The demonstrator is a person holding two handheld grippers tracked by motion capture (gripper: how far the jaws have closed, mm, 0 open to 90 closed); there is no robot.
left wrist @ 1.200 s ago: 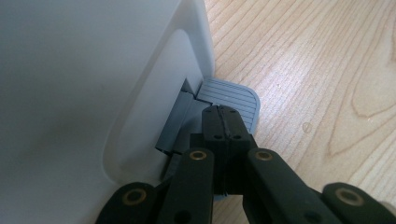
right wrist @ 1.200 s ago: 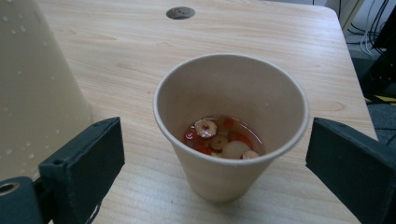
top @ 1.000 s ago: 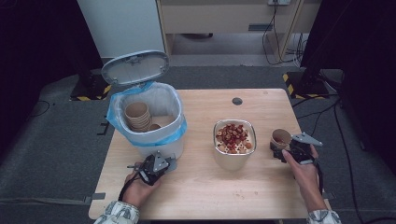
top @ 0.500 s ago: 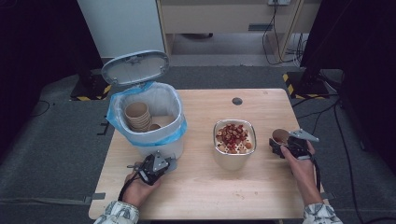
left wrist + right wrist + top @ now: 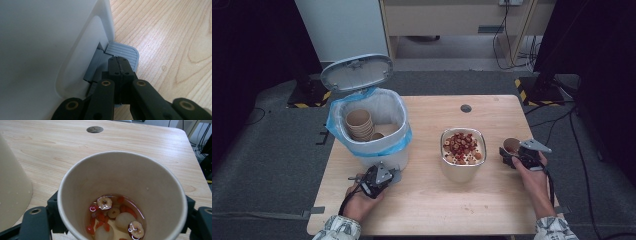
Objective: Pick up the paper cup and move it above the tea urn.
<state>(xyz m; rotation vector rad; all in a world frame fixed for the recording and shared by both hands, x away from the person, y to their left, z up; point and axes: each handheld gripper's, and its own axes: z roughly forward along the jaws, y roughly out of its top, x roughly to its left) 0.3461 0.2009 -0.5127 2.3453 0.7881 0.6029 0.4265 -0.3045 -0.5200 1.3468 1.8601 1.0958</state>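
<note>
1. Your pedal bin (image 5: pixel 377 131) sits at the table's (image 5: pixel 437 200) left with its lid (image 5: pixel 357 72) up, because your left gripper (image 5: pixel 119 65), jaws shut and empty, presses the pedal (image 5: pixel 125 53).
2. The steel bowl (image 5: pixel 463 150) of fruit stands mid-table (untouched).
3. Your right gripper (image 5: pixel 510 154) has just been closing and now clamps the paper cup (image 5: pixel 122 195), leftovers inside, at the right edge. I'd say you're ready to lift.
</note>
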